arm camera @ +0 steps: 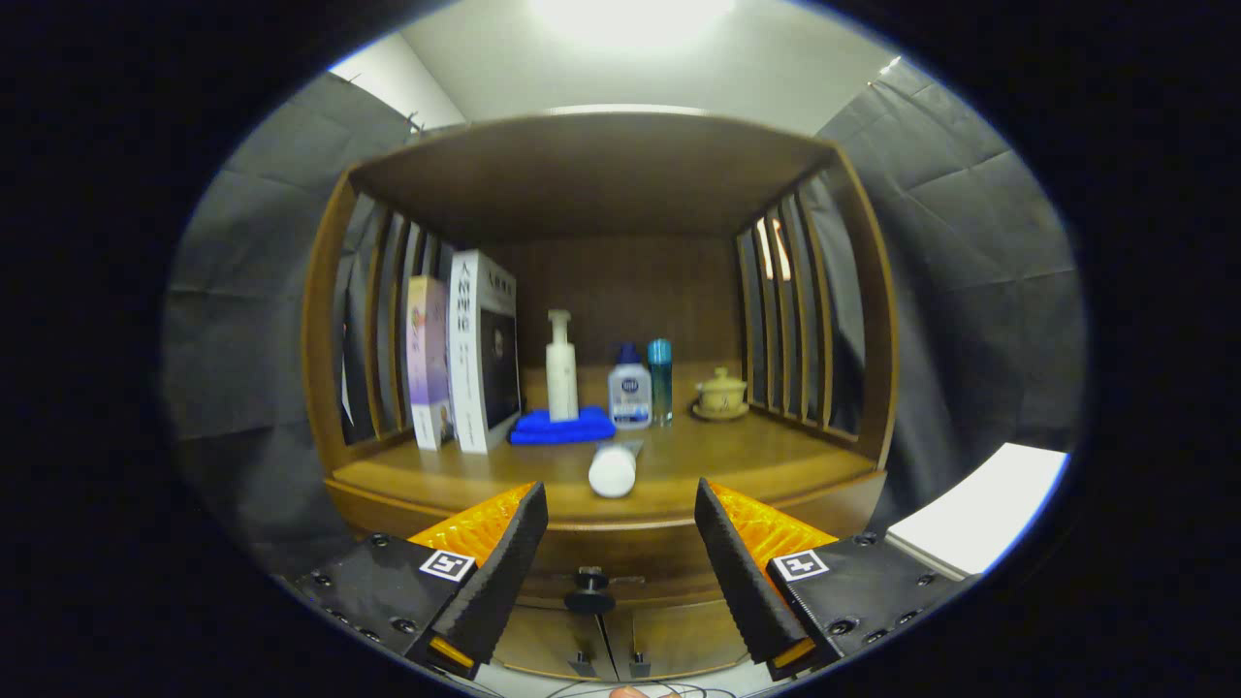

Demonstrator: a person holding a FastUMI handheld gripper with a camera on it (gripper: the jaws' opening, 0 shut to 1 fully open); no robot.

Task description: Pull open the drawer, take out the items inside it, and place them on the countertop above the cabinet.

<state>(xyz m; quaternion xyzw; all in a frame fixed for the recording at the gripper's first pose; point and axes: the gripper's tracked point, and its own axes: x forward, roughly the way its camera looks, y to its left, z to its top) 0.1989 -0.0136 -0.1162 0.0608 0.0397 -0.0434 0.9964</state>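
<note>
Straight ahead, gripper view: wooden cabinet [601, 291] with slatted sides facing the camera, countertop [737, 456] at about finger height. Gripper [620, 553] spread wide, fingers [504, 572] holding nothing, wide gap between them.

Drawer [620, 553] front seen through that gap, under the countertop lip, looking closed flush. Dark round drawer knob [589, 589] dead centre between the fingers, slightly nearer the left one, a little beyond and below the tips. Knob stem pointing back toward the camera, so pull direction judged straight back along the finger axis. Two lower door handles [609, 667] below the knob.

White tube [615, 469] lying on the countertop near the front edge, capped end toward the camera, long axis running front to back, just above and beyond the finger gap.

Further back: two books [465, 364] upright at left, pump bottle [561, 366] on a blue cloth [562, 426], small white bottle [629, 388], teal bottle [660, 380], lidded tea cup [721, 394] at right.

Drawer contents hidden. Fits either a shut drawer awaiting a pull or one emptied and closed again, tube already up top; cannot tell which.
</note>
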